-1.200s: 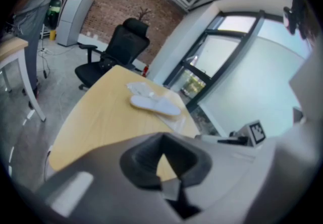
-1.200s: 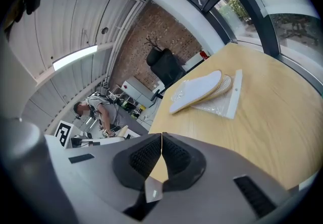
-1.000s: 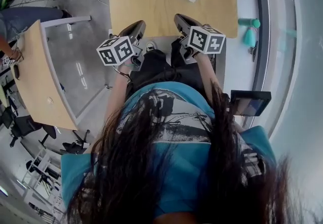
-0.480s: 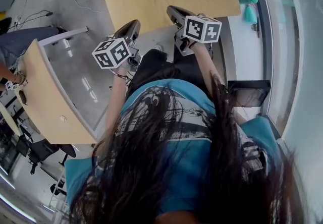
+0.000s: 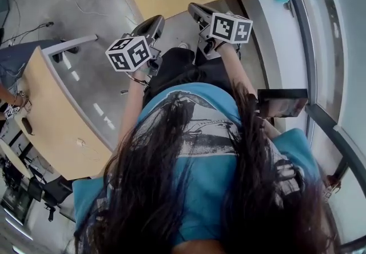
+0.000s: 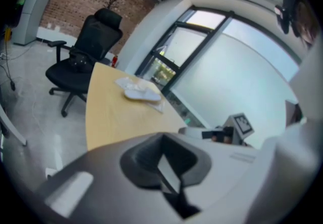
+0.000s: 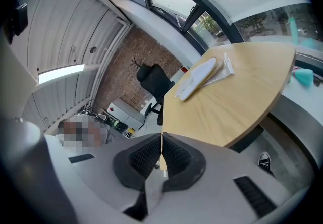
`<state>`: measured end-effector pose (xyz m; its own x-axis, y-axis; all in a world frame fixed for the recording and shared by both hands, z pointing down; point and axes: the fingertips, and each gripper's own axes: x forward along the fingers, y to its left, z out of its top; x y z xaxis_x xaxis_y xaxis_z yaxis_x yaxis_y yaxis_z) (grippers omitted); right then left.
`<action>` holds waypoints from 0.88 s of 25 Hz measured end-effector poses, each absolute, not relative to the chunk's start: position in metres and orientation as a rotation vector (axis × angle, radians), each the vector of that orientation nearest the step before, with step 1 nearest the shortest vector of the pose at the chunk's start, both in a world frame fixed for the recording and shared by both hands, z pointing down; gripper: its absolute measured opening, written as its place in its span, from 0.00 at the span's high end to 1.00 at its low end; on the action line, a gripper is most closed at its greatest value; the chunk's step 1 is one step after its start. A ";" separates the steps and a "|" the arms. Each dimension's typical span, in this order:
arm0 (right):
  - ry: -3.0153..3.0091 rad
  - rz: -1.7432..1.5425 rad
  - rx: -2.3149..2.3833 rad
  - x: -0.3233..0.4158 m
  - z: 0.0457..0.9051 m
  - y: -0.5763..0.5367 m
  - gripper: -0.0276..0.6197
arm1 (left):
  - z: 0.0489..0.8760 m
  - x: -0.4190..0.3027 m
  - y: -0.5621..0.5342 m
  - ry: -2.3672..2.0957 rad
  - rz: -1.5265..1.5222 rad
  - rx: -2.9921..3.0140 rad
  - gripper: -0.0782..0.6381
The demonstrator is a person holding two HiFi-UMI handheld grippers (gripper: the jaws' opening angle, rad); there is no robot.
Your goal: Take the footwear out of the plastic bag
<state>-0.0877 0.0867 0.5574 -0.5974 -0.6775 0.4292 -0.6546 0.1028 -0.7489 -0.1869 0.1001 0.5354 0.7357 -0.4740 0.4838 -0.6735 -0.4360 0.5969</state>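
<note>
The flat white slipper (image 7: 199, 77) lies on the light wooden worktop (image 7: 242, 102) towards its far end, resting on a thin clear plastic bag (image 7: 225, 66) whose edge shows beside it. In the left gripper view, the slipper sits just beside the bag's crumpled part. Both grippers are well short of it, at the worktop's near edge. The left gripper (image 6: 162, 153) has its jaws pressed together with nothing between them. The right gripper (image 7: 161, 153) is likewise closed and empty. A black office chair (image 6: 83, 64) stands beyond the far end.
</note>
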 end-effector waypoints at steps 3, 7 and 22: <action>2.329 -1.542 -1.418 -0.102 0.555 0.104 0.93 | 0.534 -0.203 0.112 -0.844 0.272 2.110 0.89; 2.343 -1.530 -1.429 -0.108 0.549 0.123 0.93 | 0.531 -0.217 0.132 -0.842 0.237 2.100 0.89; 2.438 -1.470 -1.403 -0.056 0.522 0.223 0.93 | 0.513 -0.159 0.210 -0.862 0.191 2.103 0.89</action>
